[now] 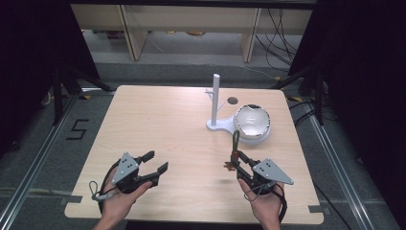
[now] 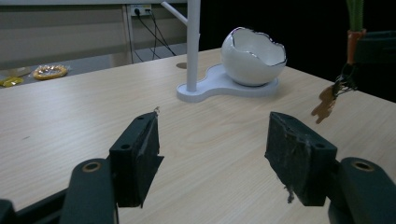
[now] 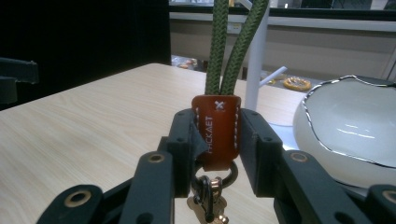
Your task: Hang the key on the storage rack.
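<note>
- where the light wooden table [image 1: 158, 120] fills the middle of the high view, a white stand [image 1: 215, 103] rises on its far right part: a thin upright post with a small side peg on a flat white base; everything below is placed from that stand.
- touching the stand's base on its right sits a white eggshell-shaped bowl [image 1: 253, 123] with a jagged dark-edged rim, its opening facing up.
- near and to the left of the stand, well apart from it, the left gripper [image 1: 154, 168] is held in a hand [image 1: 119, 199] at the near edge; its jaws stand wide apart with nothing between them.
- straight toward the person from the stand and bowl, the right gripper [image 1: 236, 160] is held in the other hand [image 1: 263, 203]; its jaws are closed against the brown leather tab of a keychain [image 3: 217, 130].
- from that tab a green cord loop [image 3: 231, 46] stands upward, and a metal ring with keys [image 3: 205, 196] hangs below, just above the tabletop.
</note>
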`<state>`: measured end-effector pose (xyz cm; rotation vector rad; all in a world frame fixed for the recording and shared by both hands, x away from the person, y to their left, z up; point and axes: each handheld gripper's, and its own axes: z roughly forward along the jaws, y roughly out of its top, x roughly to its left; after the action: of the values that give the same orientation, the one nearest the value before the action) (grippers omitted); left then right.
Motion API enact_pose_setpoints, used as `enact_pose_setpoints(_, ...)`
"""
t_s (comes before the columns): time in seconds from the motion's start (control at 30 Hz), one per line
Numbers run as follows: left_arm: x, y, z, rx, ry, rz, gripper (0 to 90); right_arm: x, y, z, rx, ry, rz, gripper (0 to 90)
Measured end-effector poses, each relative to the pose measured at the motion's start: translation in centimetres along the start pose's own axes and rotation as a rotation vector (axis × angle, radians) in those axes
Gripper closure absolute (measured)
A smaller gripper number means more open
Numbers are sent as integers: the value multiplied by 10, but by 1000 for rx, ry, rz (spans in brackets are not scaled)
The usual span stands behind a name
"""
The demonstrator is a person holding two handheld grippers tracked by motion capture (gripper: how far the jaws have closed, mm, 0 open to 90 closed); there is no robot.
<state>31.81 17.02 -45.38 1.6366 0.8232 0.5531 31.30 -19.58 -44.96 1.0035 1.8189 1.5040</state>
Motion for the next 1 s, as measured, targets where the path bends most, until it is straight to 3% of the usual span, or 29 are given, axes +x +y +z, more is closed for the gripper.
enact_pose_setpoints(0.07, -4, 6, 3, -10, -18, 4, 347, 1, 2, 2, -2, -8, -35, 680)
enact_pose_setpoints(0.17, -8, 11, 9, -29, -51, 0, 356, 7, 2, 6, -6, 9, 1, 680)
enact_pose_setpoints(0.2, -9, 13, 11, -31, -60, 5, 360, 7, 3, 8, -9, 10, -25, 680)
enact_pose_setpoints(0.5, -21, 32, 31, -20, -146, -19, 415, 17, 7, 17, -15, 25, -5, 680)
enact_pose_setpoints(0.53, -22, 34, 34, -11, -151, -14, 419, 16, 7, 17, -20, 14, -42, 680)
enact_pose_setpoints(0.6, -24, 36, 39, -5, -165, -22, 429, 20, 7, 18, -6, 21, -5, 680)
enact_pose_setpoints(0.63, -26, 38, 42, -2, -176, -19, 434, 21, 6, 20, -20, 27, -3, 680)
enact_pose_setpoints(0.67, -26, 40, 46, -5, -188, -3, 442, 23, 5, 19, 0, 14, 2, 680)
enact_pose_setpoints(0.77, -33, 44, 51, 20, -211, -40, 469, 24, 4, 23, 3, 27, -20, 680)
enact_pose_setpoints(0.93, -45, 53, 66, 21, -266, -50, 514, 27, 3, 27, -7, 41, -12, 680)
enact_pose_setpoints(1.0, -49, 55, 71, 34, -275, -57, 540, 27, 3, 28, -12, 28, -35, 680)
